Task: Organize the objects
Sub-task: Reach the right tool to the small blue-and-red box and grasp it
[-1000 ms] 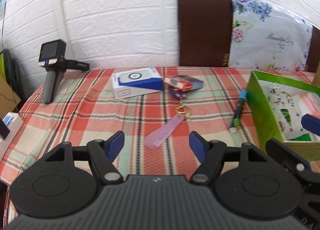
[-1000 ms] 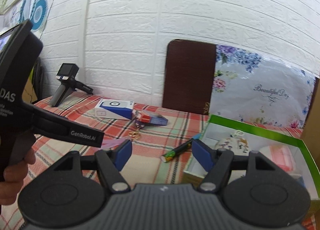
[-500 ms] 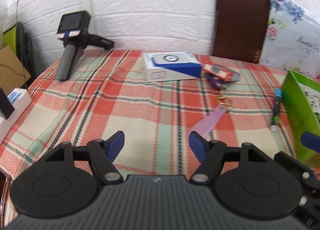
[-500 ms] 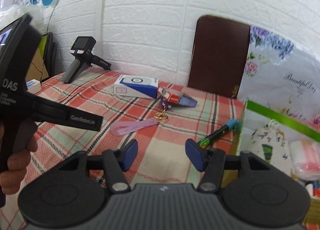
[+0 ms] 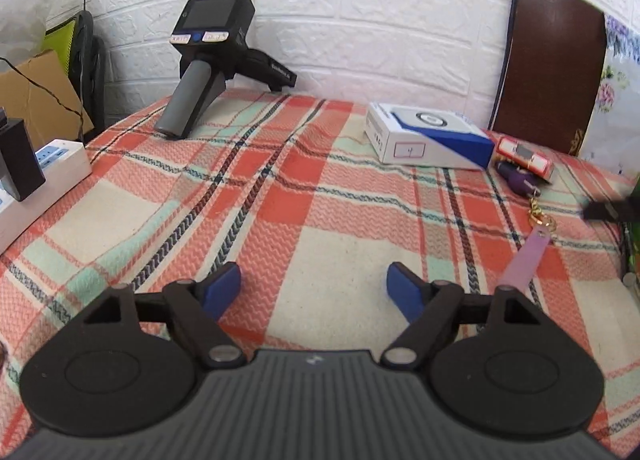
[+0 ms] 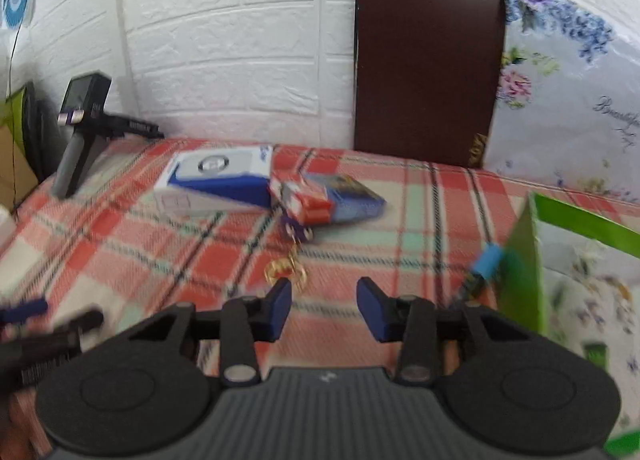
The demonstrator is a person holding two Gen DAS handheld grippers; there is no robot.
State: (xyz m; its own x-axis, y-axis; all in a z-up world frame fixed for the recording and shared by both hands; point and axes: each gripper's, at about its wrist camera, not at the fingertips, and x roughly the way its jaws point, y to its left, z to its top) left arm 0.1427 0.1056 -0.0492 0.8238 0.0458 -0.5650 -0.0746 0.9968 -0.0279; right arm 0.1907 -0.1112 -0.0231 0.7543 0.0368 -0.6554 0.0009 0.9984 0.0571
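My left gripper (image 5: 314, 288) hangs low over the plaid cloth; its jaws are opening and nothing is between them. A white-and-blue box (image 5: 428, 136), a red card box (image 5: 524, 154) and a keychain with a lilac strap (image 5: 524, 260) lie to its right. In the blurred right wrist view my right gripper (image 6: 326, 300) is closing on nothing, just short of the keychain's gold clasp (image 6: 286, 270). Beyond it lie the white-and-blue box (image 6: 216, 180) and the red card box (image 6: 320, 200). A blue-capped marker (image 6: 486, 264) lies beside the green box (image 6: 520, 260).
A spare black handheld gripper (image 5: 208, 60) stands at the back left by the white brick wall. A white power strip (image 5: 40, 168) sits off the left table edge. A brown chair back (image 6: 428, 60) and a floral cushion (image 6: 568, 100) stand behind the table.
The left gripper has swung left and sunk toward the cloth, its jaws a little wider; the green box left its view. The right gripper came closer to the keychain, and its jaws have narrowed.
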